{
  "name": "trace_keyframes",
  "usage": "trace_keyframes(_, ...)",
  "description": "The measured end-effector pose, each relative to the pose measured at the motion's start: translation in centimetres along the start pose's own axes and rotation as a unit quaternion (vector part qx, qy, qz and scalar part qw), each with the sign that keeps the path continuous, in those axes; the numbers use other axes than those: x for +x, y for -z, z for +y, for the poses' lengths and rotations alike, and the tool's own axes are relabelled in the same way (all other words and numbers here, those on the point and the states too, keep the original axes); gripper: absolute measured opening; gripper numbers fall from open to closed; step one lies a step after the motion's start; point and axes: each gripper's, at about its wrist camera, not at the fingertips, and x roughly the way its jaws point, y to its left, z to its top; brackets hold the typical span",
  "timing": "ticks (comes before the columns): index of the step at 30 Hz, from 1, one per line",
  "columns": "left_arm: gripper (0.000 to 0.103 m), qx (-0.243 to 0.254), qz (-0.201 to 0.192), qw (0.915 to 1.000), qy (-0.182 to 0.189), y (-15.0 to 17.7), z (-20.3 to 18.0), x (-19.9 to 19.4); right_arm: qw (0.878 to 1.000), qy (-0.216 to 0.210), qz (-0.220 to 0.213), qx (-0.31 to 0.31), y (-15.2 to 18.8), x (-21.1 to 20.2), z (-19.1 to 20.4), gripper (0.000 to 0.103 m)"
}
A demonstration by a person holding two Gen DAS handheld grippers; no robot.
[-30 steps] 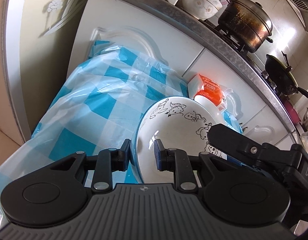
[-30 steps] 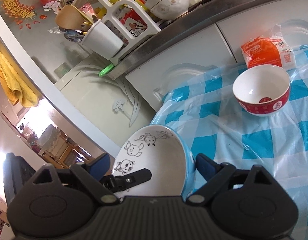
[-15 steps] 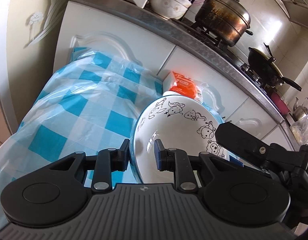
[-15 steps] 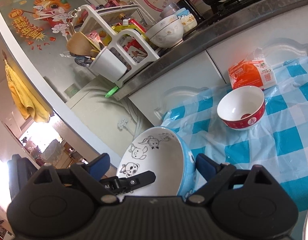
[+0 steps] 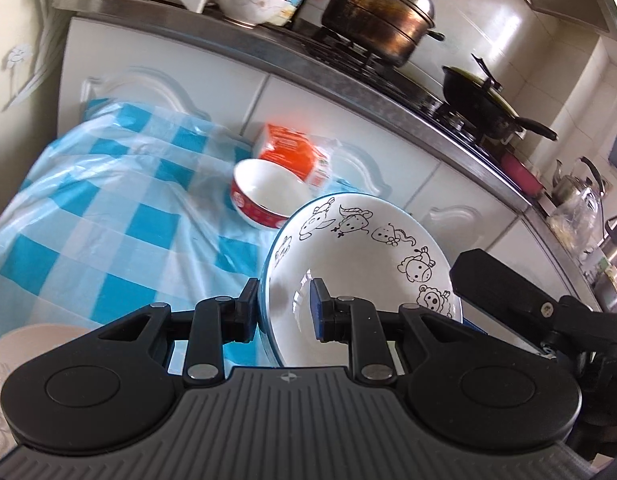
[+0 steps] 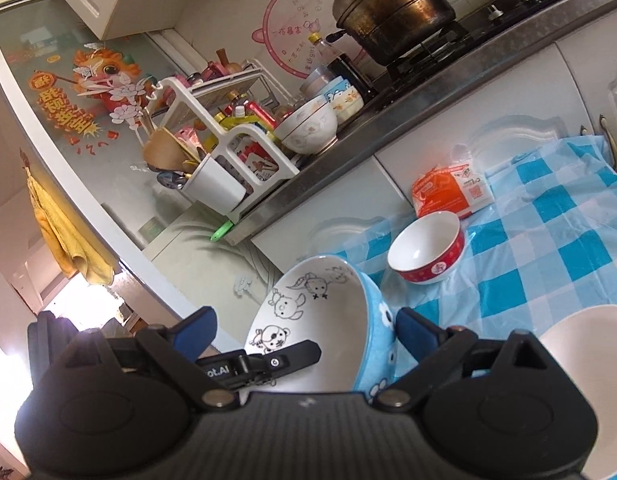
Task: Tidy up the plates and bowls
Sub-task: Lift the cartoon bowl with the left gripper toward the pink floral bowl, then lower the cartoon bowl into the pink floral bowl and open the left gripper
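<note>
My left gripper (image 5: 282,306) is shut on the rim of a blue bowl with a white inside and black cartoon animals (image 5: 360,264), held tilted above the blue-checked tablecloth (image 5: 108,216). The same bowl shows in the right wrist view (image 6: 320,328) between the wide-open jaws of my right gripper (image 6: 304,326), which do not press it. A red bowl with a white inside (image 5: 264,196) stands on the cloth beyond; it also shows in the right wrist view (image 6: 428,252). A plain white bowl (image 6: 584,364) sits at the lower right.
An orange packet (image 5: 292,152) lies behind the red bowl against white cabinets (image 5: 212,80). On the counter above stand a floral bowl (image 6: 308,128), a dish rack (image 6: 228,152) and a steel pot (image 5: 378,12) on the stove. A pale dish (image 5: 32,340) shows at the lower left.
Both grippers and the cartoon bowl rose and drew back from the table. The red bowl came into the left wrist view, and the white bowl entered the right wrist view.
</note>
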Motion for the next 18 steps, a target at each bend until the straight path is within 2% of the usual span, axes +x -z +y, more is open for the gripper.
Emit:
trace_keyframes(9, 0.023, 0.027, 0.033, 0.9987, 0.026, 2.9, -4.8, 2.4, 0.998, 0.032, -0.042, 0.023, 0.2, -5.8, -3.6, 0.097)
trace_keyframes(18, 0.023, 0.044, 0.057, 0.9972, 0.019, 5.0, -7.5, 5.7, 0.996, 0.055, -0.06, 0.036, 0.9, -8.2, -6.9, 0.097)
